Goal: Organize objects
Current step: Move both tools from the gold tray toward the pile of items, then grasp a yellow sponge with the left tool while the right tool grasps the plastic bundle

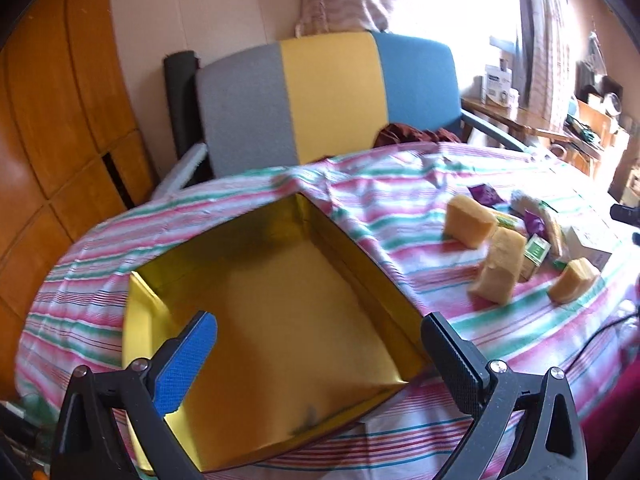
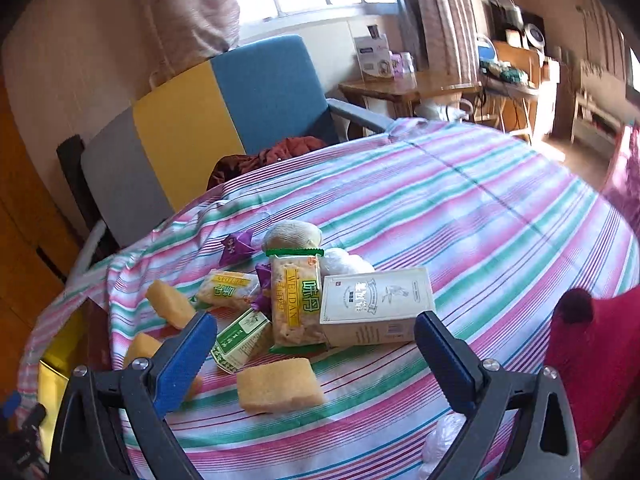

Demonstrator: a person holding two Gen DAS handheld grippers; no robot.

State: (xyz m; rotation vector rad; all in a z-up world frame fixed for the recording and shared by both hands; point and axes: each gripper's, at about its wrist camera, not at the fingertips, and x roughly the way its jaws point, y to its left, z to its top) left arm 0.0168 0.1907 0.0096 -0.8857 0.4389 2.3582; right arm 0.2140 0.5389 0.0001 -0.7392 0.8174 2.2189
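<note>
An empty gold-lined box lies on the striped tablecloth. My left gripper hovers open just over its near side, holding nothing. To its right stand yellow sponges among snack packets. In the right wrist view my right gripper is open above a pile: a yellow sponge nearest, a green-and-white carton, a WEIDAN snack packet, a white box, purple wrappers and further sponges. The gold box edge shows at far left.
A grey, yellow and blue chair stands behind the table with a dark red cloth on its seat. A wooden side table with boxes is near the window. A red object sits at the table's right edge.
</note>
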